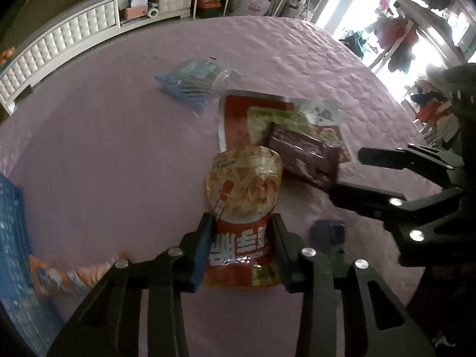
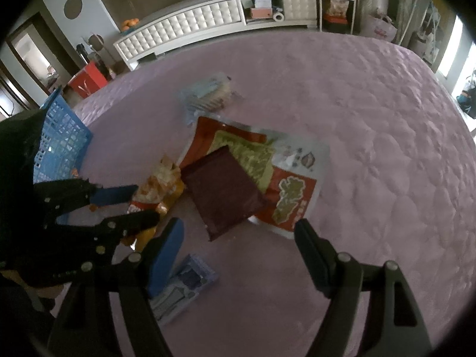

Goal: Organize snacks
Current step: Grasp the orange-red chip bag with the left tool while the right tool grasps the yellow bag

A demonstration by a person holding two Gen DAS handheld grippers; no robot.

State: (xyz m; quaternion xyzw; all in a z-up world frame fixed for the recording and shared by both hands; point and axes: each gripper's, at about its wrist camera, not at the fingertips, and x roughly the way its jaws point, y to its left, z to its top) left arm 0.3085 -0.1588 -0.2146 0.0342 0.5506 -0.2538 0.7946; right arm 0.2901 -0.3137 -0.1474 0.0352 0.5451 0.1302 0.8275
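Spreading across nearly the whole room is a bed [image 2: 372, 113] under a quilted lilac cover, with a white tufted headboard unit [image 2: 190, 26] along its far side, open shelves holding small boxes and a paper roll, and a bright window off to the right where clothes hang.

On the cover I count one blue lattice basket [image 2: 64, 136] at the left edge. One pale blue packet [image 1: 195, 81] lies alone, farther up the bed. One large red pouch [image 1: 235, 119] lies flat in the middle, with one green packet [image 1: 276, 120] on top of it and one dark maroon packet [image 1: 306, 154] on top of that, overlapping both. One small grey-blue packet [image 2: 186, 285] sits near the right gripper's left finger.

One orange chip bag [image 1: 244, 196] is clamped by its lower end between the fingers of the left gripper [image 1: 242, 244], just beside the pile.

The right gripper [image 2: 238, 238] hangs over the bed with its fingers wide apart, nothing between them, the maroon packet just ahead.
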